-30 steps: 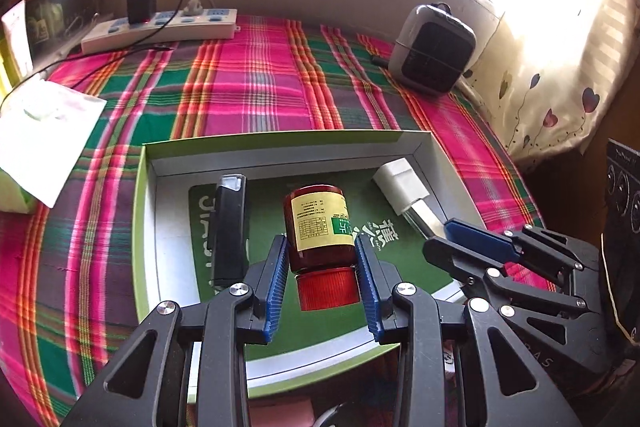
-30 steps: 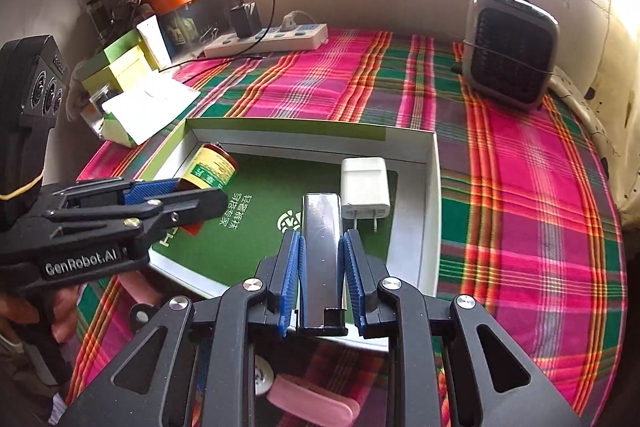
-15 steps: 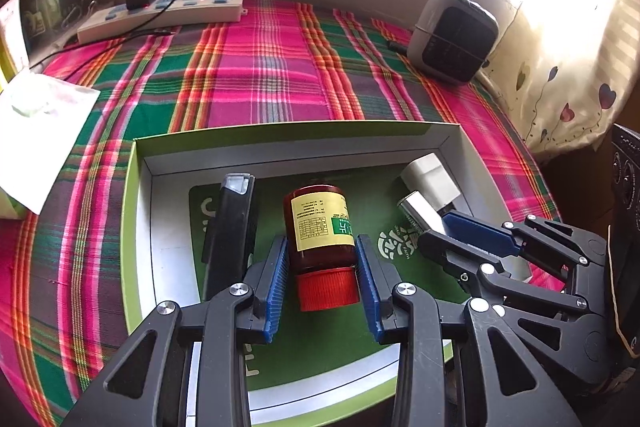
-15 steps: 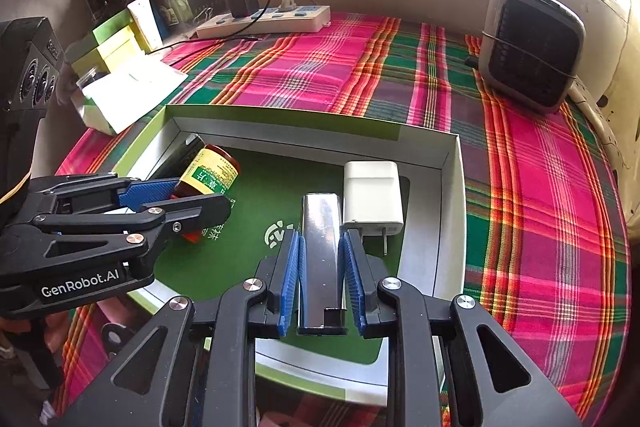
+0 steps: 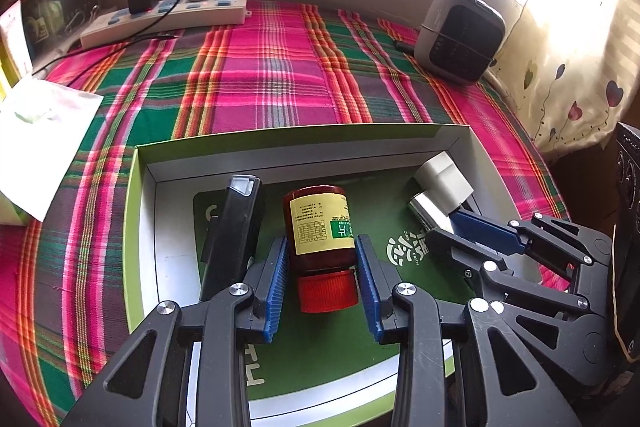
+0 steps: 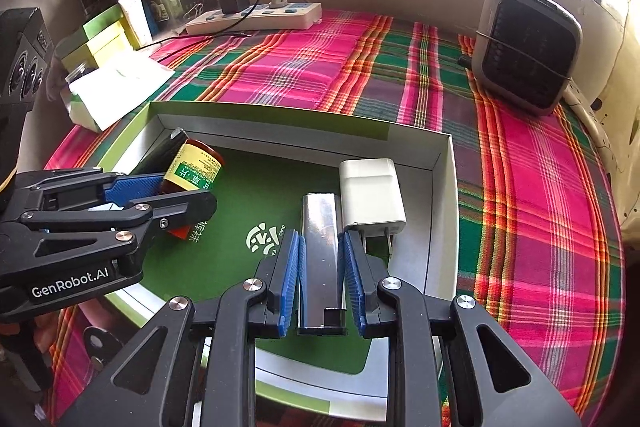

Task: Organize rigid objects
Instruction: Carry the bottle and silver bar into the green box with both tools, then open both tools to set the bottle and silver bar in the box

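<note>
So both claws were down in the box [image 5: 304,135] on the plaid tabletop [image 5: 260,87]. Left claw [image 5: 322,279] was clamped on the bottle [image 5: 320,223], lying red cap toward the camera beside a black case [image 5: 236,223]. Right claw [image 6: 322,279] was clamped on a silver lighter [image 6: 320,235], just beside the white charger [image 6: 372,193].

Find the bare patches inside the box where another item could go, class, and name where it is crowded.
Free: green floor between the bottle and the silver bar; also the strip along the box's far wall. Crowded: left side, where the black case lies beside the bottle; right side, where the charger lies against the bar.
</note>
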Demonstrator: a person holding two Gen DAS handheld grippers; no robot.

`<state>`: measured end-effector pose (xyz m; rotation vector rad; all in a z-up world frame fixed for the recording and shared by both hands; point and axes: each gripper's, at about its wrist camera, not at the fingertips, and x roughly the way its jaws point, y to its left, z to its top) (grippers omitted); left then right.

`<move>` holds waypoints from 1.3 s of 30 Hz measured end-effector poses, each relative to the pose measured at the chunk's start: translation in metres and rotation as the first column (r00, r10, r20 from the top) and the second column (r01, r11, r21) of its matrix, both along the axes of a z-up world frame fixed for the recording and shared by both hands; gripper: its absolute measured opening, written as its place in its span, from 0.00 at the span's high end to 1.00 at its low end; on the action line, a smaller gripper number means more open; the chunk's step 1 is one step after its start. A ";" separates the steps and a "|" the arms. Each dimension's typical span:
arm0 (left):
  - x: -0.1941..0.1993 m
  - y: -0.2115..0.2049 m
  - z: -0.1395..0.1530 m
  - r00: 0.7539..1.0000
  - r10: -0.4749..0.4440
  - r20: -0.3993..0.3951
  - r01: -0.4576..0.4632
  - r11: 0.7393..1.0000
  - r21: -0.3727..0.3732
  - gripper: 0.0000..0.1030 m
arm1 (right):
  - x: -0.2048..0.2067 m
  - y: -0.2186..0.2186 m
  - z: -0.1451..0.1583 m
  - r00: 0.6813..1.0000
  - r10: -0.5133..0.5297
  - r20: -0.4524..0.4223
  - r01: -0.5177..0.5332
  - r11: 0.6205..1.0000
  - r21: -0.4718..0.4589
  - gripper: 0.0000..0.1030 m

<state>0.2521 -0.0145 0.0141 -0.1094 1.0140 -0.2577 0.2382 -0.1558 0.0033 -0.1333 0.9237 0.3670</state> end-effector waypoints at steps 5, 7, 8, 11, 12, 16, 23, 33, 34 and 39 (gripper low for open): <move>-0.001 -0.001 0.000 1.000 0.000 0.002 0.000 1.000 0.006 0.68 | -0.001 -0.001 0.000 1.000 -0.005 0.008 0.005 1.000 0.011 0.77; 0.000 -0.001 0.000 1.000 0.001 0.001 -0.001 1.000 0.007 0.68 | -0.001 -0.002 0.001 1.000 -0.008 0.010 0.008 1.000 0.014 0.77; -0.001 -0.001 0.000 1.000 0.001 0.002 -0.001 1.000 0.006 0.68 | -0.001 -0.002 0.002 1.000 -0.009 0.013 0.009 1.000 0.015 0.76; -0.001 -0.001 0.000 1.000 0.002 0.000 -0.002 1.000 0.001 0.67 | -0.002 -0.003 0.003 1.000 -0.012 0.014 0.012 1.000 0.025 0.75; -0.002 -0.001 0.000 1.000 0.002 0.000 -0.002 1.000 0.002 0.67 | -0.003 -0.003 0.003 1.000 -0.013 0.014 0.012 1.000 0.028 0.75; -0.004 0.000 0.000 1.000 0.007 -0.003 -0.007 1.000 -0.011 0.62 | -0.005 -0.005 0.005 1.000 -0.016 0.016 0.016 0.999 0.034 0.72; -0.012 0.001 0.008 1.000 0.010 0.013 -0.010 1.000 -0.023 0.59 | -0.014 -0.010 0.011 0.999 -0.022 0.026 0.020 0.998 0.062 0.62; -0.042 0.003 0.029 0.998 0.005 0.067 -0.001 0.999 -0.048 0.56 | -0.042 -0.023 0.029 0.997 -0.049 0.068 0.041 0.993 0.110 0.61; -0.046 0.005 0.031 0.997 0.011 0.070 -0.007 0.999 -0.051 0.56 | -0.046 -0.024 0.030 0.996 -0.051 0.071 0.043 0.993 0.113 0.61; -0.066 0.011 0.044 0.994 0.023 0.104 -0.016 0.998 -0.063 0.56 | -0.068 -0.031 0.038 0.994 -0.061 0.094 0.048 0.990 0.131 0.61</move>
